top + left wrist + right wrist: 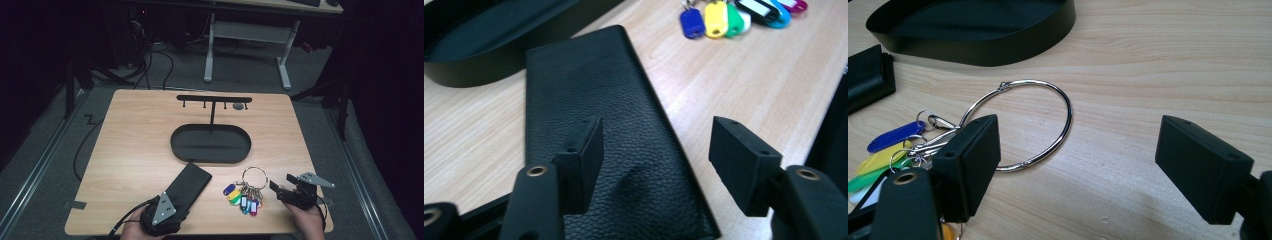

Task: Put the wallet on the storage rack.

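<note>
My left tongs [654,150] hang wide open over the flat black leather case [594,125] lying on the worktop [754,90]. Right tongs [1075,167] gape beside the silver key ring [1018,125]; next, I'd close on the ring.

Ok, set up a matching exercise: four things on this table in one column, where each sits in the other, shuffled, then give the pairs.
1. black case
2. key ring with tags
3. oval tray
4. hook bar

a. raised on a post above the tray
b. middle of the table
c. just ahead of the open left claw
d. beside the open right claw

Pairs: 1-c, 2-d, 3-b, 4-a
</note>
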